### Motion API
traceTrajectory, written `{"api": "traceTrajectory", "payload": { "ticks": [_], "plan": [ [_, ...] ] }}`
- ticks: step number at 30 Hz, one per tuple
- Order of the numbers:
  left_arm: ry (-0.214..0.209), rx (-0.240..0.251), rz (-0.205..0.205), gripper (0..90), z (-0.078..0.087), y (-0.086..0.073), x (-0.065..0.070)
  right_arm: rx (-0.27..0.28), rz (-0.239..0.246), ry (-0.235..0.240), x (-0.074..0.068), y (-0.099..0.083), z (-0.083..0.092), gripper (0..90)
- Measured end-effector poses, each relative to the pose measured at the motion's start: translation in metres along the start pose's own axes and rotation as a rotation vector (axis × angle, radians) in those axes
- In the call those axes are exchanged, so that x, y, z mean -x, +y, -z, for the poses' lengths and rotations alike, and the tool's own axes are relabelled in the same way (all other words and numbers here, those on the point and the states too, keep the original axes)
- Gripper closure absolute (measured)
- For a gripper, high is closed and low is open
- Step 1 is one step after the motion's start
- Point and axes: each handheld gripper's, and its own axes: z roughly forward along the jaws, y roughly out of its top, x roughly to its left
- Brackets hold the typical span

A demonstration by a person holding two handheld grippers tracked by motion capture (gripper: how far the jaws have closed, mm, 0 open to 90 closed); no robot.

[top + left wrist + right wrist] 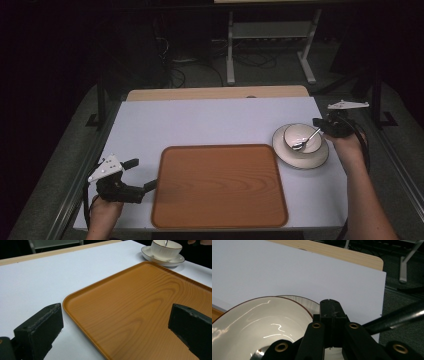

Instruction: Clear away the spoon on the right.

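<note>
Dark floor and a tangle of cables sit behind the white table (210,120), which takes up the middle of the high view. At the right of that view my right gripper (322,124) has its jaws pinched together on the handle of a spoon (306,139), and the spoon's bowl end rests down inside the white bowl (302,137) that stands on a saucer (300,159). In the right gripper view I see the jaws pressed flat together just over the bowl's rim (269,301) — the handle itself is hidden between them. The spoon's long axis runs from upper right down to lower left in the high view, pointing away from the gripper and toward the wooden tray (220,186) in the lower middle. My left gripper (141,175) hangs at the lower left with its jaws wide and nothing between them, just beside the tray's left edge; in the left gripper view the tray's near corner (75,298) lies between the two black jaws. My guess is the spoon has to come up out of the bowl first, so the lift must follow the handle's slant or the bowl may tip. Room is generous — bare table above the tray, and the tray is bare too; the saucer nearly touches the tray's upper right corner.
</note>
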Motion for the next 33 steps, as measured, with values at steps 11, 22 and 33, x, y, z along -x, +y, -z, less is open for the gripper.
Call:
{"api": "traceTrajectory", "payload": {
  "ticks": [11,22,33],
  "plan": [
    [-0.001,-0.002,-0.011,0.0,0.001,0.000,0.001,-0.017,0.019,-0.040,-0.002,-0.007,0.011,89.5],
    [-0.006,-0.002,-0.018,0.0,0.001,0.001,0.002,0.015,0.016,-0.049,-0.003,-0.012,0.029,84.6],
    [-0.006,0.001,-0.018,0.0,0.001,0.001,0.003,0.117,-0.066,-0.017,-0.027,-0.016,0.060,43.1]
  ]
}}
